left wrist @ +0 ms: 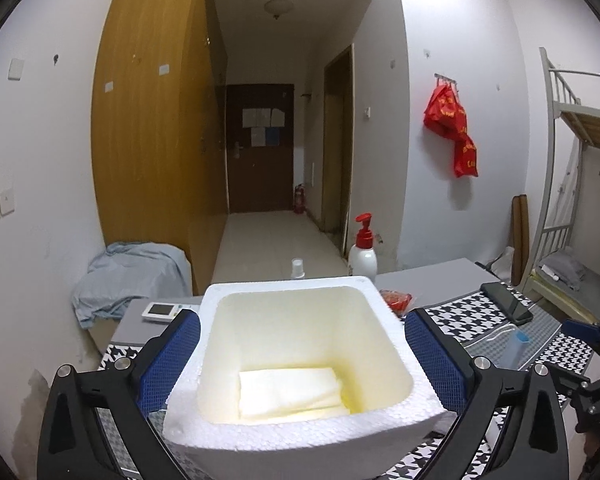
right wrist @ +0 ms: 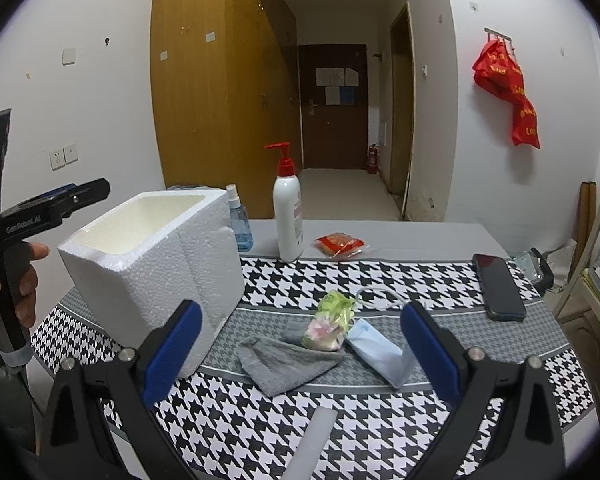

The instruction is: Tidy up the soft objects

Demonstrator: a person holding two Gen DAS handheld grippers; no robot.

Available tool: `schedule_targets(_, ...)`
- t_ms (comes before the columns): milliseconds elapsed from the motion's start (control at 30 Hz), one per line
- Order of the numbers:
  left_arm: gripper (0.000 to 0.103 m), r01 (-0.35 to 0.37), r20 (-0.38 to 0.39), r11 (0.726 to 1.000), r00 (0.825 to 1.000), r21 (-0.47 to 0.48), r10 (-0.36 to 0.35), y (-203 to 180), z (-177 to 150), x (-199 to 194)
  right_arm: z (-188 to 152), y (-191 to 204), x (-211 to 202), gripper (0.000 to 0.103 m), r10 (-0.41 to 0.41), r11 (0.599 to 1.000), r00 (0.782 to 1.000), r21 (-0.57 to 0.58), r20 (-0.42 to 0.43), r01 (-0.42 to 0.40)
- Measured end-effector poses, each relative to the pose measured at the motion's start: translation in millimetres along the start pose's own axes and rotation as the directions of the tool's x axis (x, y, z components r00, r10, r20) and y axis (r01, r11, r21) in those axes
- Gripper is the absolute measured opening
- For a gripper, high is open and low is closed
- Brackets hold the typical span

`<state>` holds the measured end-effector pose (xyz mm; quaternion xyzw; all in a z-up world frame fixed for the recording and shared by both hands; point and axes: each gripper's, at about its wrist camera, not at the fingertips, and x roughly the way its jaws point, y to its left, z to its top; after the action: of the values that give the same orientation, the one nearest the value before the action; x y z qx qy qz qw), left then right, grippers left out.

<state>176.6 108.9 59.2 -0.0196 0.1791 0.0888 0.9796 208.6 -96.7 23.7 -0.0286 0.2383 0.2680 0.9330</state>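
Note:
A white foam box (left wrist: 300, 428) stands on the houndstooth tablecloth, with a folded white cloth (left wrist: 288, 394) lying flat on its bottom. My left gripper (left wrist: 302, 360) hovers over the box, open wide, its blue pads (left wrist: 168, 360) either side of the box walls and nothing in them. My right gripper (right wrist: 302, 354) is open above the cloth. Between and beyond its fingers lie a grey cloth (right wrist: 284, 362), a green and pink soft packet (right wrist: 330, 322) and a light blue face mask (right wrist: 376, 354). The foam box (right wrist: 152, 264) stands left of them.
A pump bottle (right wrist: 288, 216), a blue spray bottle (right wrist: 240, 220) and a red packet (right wrist: 340, 245) stand at the table's far edge. A black phone (right wrist: 498, 286) lies at the right. A pale strip (right wrist: 312, 444) lies near the front. A hand (right wrist: 24, 280) holds the left gripper's handle.

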Motion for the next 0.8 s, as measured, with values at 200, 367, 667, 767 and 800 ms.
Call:
schedule_targets(200,0.102,0.029,0.053,0.999,0.998,-0.023,-0.028,-4,1,-25,0,0,-9,0.101,0.007,1.000,1.000,-0.003,0.011,-0.007)
schedule_targets(367,0.102,0.037,0.079,0.999,0.996,-0.007,-0.036,-14,1,-45,-2,-2,-20,0.101,0.040,0.999,0.999,0.015,0.017,-0.040)
schedule_targets(667,0.102,0.040,0.098,0.999,0.994,-0.014,-0.038,-22,-5,-67,-4,-3,-49,0.101,0.044,0.999,0.996,0.010,0.073,-0.044)
schedule_targets(767,0.102,0.041,0.104,0.999,0.994,-0.010,-0.039,-25,-8,-75,-6,-3,-57,0.101,0.047,0.999,0.995,0.006,0.084,-0.048)
schedule_targets(800,0.102,0.040,0.106,0.999,0.994,-0.009,-0.039,-27,-9,-77,-7,-2,-60,0.101,0.048,0.999,0.995,0.002,0.084,-0.048)
